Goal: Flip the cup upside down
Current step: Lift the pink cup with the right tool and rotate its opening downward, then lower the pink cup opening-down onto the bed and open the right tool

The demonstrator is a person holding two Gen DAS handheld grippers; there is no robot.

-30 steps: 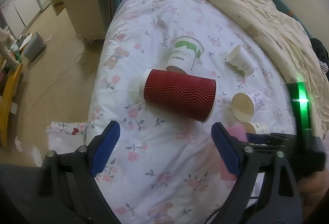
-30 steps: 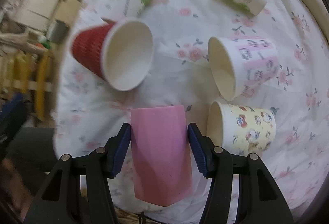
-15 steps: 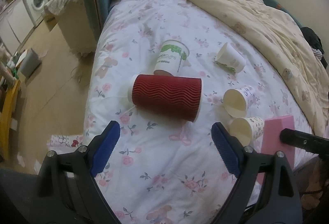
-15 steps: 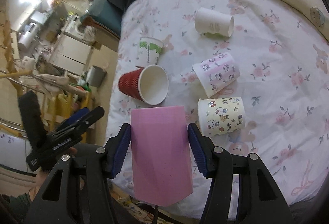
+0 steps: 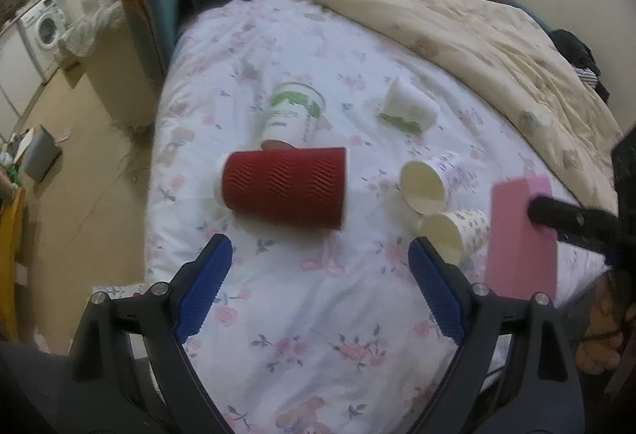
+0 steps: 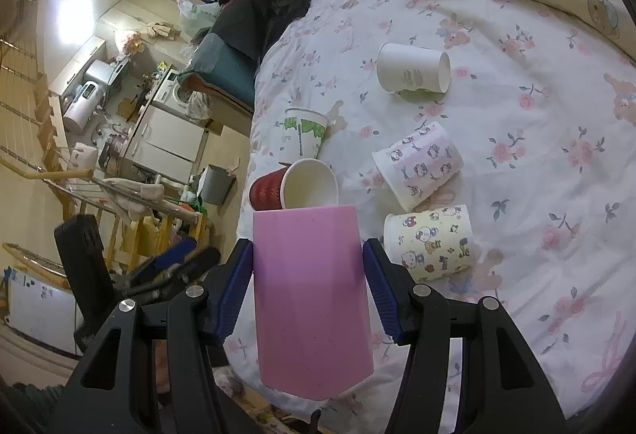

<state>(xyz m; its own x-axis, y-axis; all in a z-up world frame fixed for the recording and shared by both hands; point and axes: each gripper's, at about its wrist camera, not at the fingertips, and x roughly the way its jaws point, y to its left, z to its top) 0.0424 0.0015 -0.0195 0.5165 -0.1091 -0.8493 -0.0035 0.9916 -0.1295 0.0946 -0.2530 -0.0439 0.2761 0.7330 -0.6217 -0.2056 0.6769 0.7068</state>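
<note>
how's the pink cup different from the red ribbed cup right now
The pink cup is clamped between the jaws of the right gripper, lifted off the bed; the red ribbed cup lies on its side on the floral sheet, held by nothing. The pink cup has smooth, faceted walls, while the red cup has a wavy ribbed sleeve and a white inside. Both are tall cups.

you see a floral bed sheet [image 6: 516, 139], a cream quilt [image 5: 457, 20], a washing machine [image 5: 43, 26], a grey bin [image 5: 39, 151] on the floor
</note>
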